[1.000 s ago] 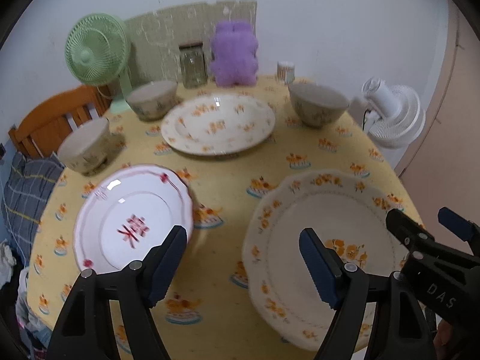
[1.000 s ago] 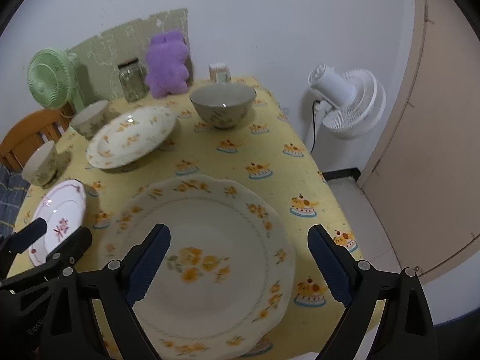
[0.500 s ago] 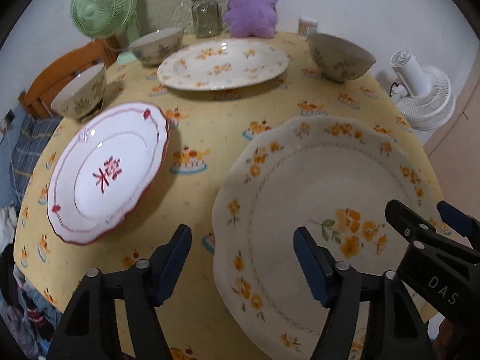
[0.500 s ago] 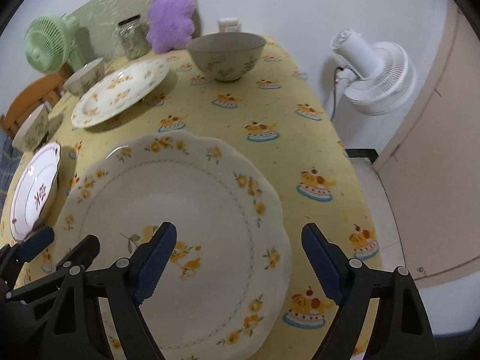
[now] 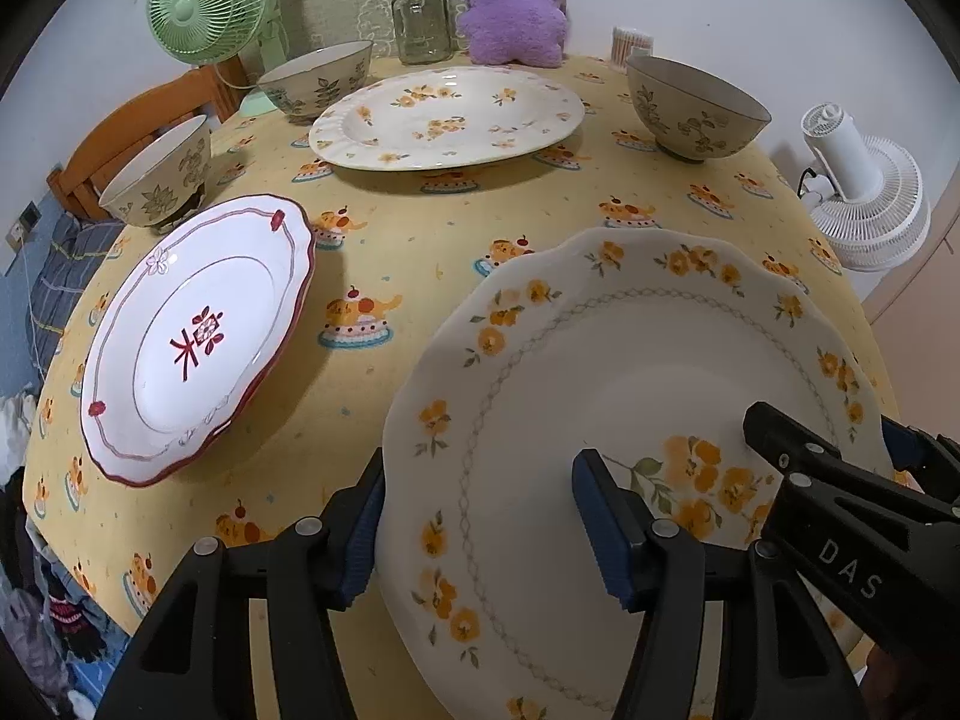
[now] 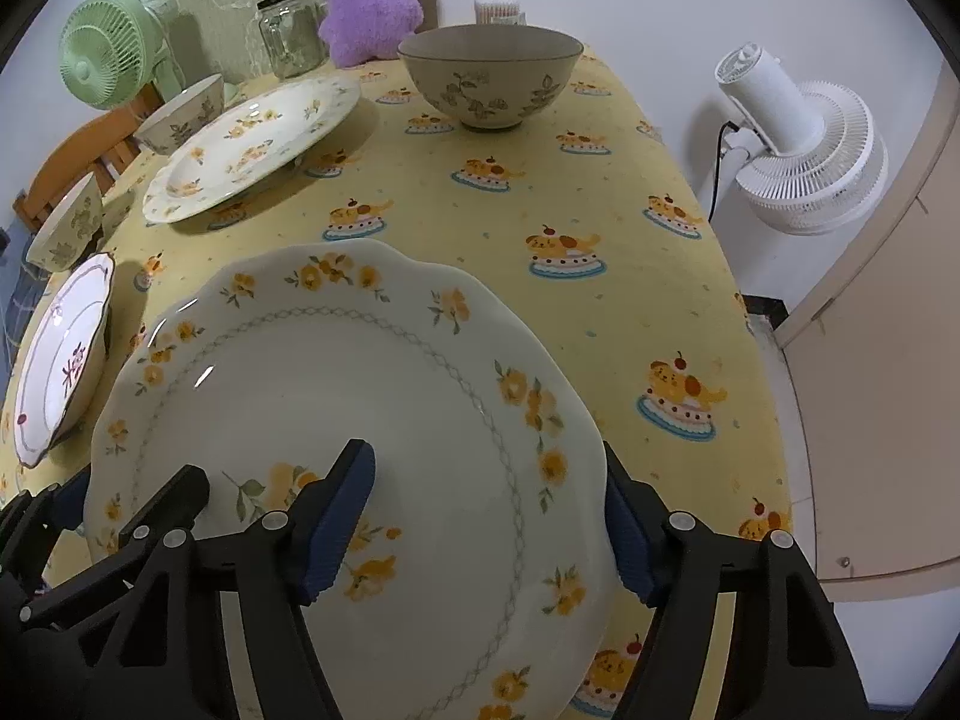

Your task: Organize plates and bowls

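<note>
A large scalloped plate with orange flowers (image 5: 630, 360) (image 6: 360, 396) lies at the near edge of the yellow tablecloth (image 5: 390, 228). My left gripper (image 5: 480, 480) straddles its left rim, one finger outside and the other over the plate's well. Its jaws are closing and the pads stand clear of the rim. My right gripper (image 6: 483, 462) straddles the right rim the same way, also closing without pressing. To the left lies a red-rimmed plate (image 5: 198, 330). Farther back sit a second floral plate (image 5: 447, 117) and three leaf-pattern bowls (image 5: 696, 105) (image 5: 315, 81) (image 5: 162, 180).
At the back stand a green fan (image 5: 204, 0), a glass jar (image 5: 420, 18), a purple plush (image 5: 516, 0) and a small cup of sticks (image 5: 630, 45). A white fan (image 6: 798, 144) stands on the floor to the right. A wooden chair (image 5: 120, 138) is at the left.
Both grippers have sunk toward the large floral plate and tipped further down. Their jaws have narrowed and now straddle its opposite rims.
</note>
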